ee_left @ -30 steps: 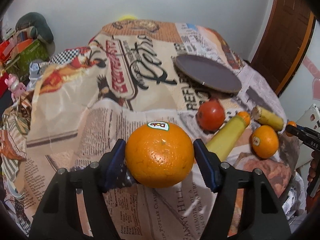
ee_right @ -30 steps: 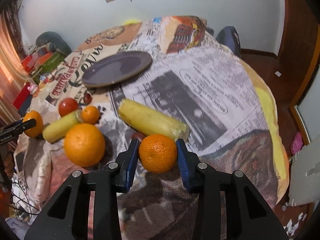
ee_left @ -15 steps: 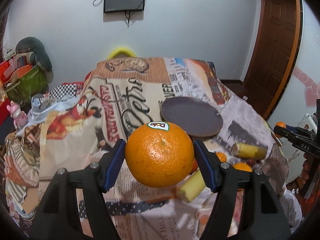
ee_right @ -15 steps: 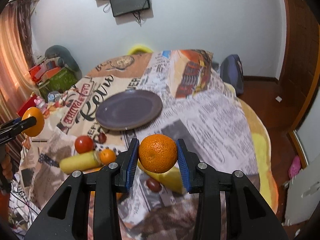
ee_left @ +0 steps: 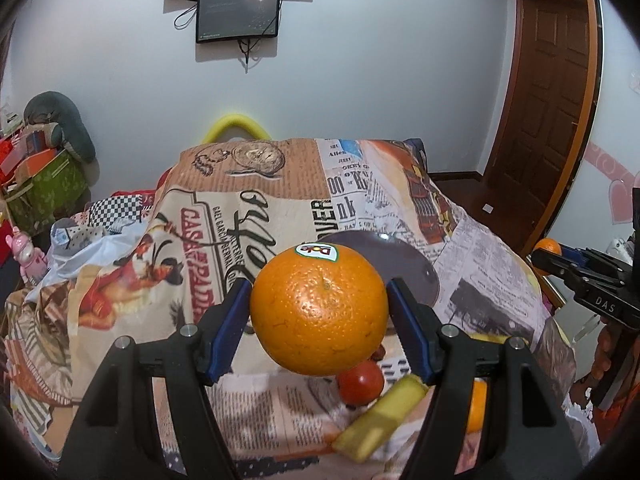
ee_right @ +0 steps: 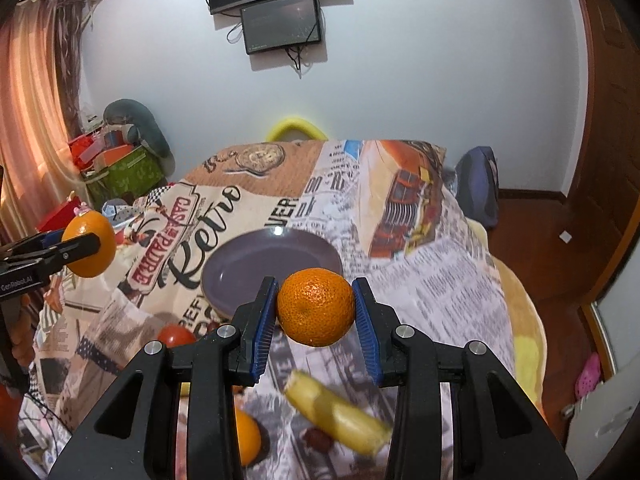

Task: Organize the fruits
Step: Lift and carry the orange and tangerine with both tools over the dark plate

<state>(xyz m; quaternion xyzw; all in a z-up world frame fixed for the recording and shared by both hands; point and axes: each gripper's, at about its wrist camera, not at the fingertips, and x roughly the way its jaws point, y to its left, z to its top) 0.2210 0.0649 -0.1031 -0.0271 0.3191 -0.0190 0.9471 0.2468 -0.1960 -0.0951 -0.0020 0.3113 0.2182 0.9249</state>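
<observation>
My left gripper [ee_left: 319, 314] is shut on a large orange [ee_left: 319, 308] with a Dole sticker, held above the table. My right gripper [ee_right: 316, 308] is shut on a smaller orange [ee_right: 316, 306], also held in the air. A purple plate [ee_right: 272, 266] lies on the printed tablecloth beyond both; in the left wrist view the plate [ee_left: 412, 264] is partly hidden by the large orange. The left gripper with its orange [ee_right: 90, 244] shows at the left of the right wrist view. The right gripper [ee_left: 548, 258] shows at the right edge of the left wrist view.
On the cloth below lie a tomato [ee_left: 359, 382], a yellow fruit [ee_left: 382, 416], another yellow fruit [ee_right: 338, 416] and an orange [ee_right: 247, 436]. A green box [ee_right: 124, 174] with clutter stands at the far left. A door [ee_left: 548, 120] is at the right.
Both grippers have risen from table level with their oranges held. The fruits on the cloth have dropped low in the views and the wall screens have come into sight.
</observation>
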